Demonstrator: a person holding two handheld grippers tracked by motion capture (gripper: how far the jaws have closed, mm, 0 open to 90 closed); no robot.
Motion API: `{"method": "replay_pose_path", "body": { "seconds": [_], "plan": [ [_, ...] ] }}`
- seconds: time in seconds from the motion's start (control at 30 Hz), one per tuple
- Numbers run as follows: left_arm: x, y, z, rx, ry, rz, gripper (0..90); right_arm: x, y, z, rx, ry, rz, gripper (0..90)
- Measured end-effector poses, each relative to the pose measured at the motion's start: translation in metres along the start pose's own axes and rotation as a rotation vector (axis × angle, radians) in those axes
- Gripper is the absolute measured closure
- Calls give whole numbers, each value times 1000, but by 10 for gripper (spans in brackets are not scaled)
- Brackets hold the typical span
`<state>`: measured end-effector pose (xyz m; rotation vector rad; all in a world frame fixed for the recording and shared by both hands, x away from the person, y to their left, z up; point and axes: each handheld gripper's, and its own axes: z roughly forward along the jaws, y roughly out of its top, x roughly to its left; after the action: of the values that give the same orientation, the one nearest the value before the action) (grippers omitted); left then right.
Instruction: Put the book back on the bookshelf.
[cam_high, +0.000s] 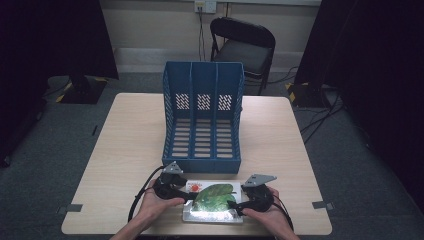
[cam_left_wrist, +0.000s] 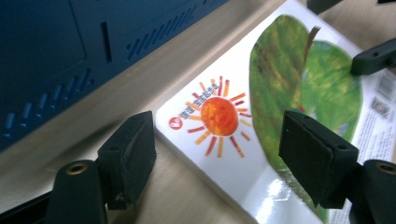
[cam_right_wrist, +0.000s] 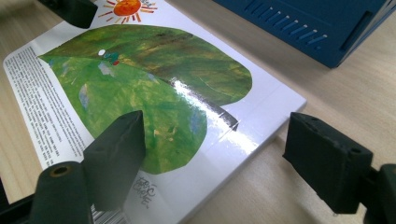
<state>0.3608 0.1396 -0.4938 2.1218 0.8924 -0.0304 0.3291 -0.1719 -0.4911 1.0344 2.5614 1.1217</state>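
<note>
A glossy picture book (cam_high: 214, 212) with a big green leaf and an orange sun on its white cover lies flat near the table's front edge. My left gripper (cam_high: 189, 195) is at the book's left end, open. In the left gripper view its jaws straddle the sun corner of the book (cam_left_wrist: 219, 116): one pad over the table beside the edge, the other over the leaf. My right gripper (cam_high: 236, 203) is at the book's right end, open too. Its jaws (cam_right_wrist: 219, 161) straddle the book's (cam_right_wrist: 154, 84) near corner without pressing on it.
A blue three-slot file rack (cam_high: 202, 120) stands in the middle of the wooden table (cam_high: 130, 145), just behind the book. A black folding chair (cam_high: 245, 45) is beyond the table's far edge. Bare tabletop lies to either side of the rack.
</note>
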Motion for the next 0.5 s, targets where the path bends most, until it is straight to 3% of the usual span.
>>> {"method": "replay_pose_path", "body": {
  "seconds": [0.13,0.3,0.5],
  "plan": [
    [-1,0,0,-6,3,10,238,-2,-2,-3,8,7,10,195],
    [3,1,-4,-56,-32,-30,245,-1,-3,-1,11,43,21,170],
    [4,1,-7,-73,-48,-52,246,2,-3,1,7,35,8,146]
  ]
}}
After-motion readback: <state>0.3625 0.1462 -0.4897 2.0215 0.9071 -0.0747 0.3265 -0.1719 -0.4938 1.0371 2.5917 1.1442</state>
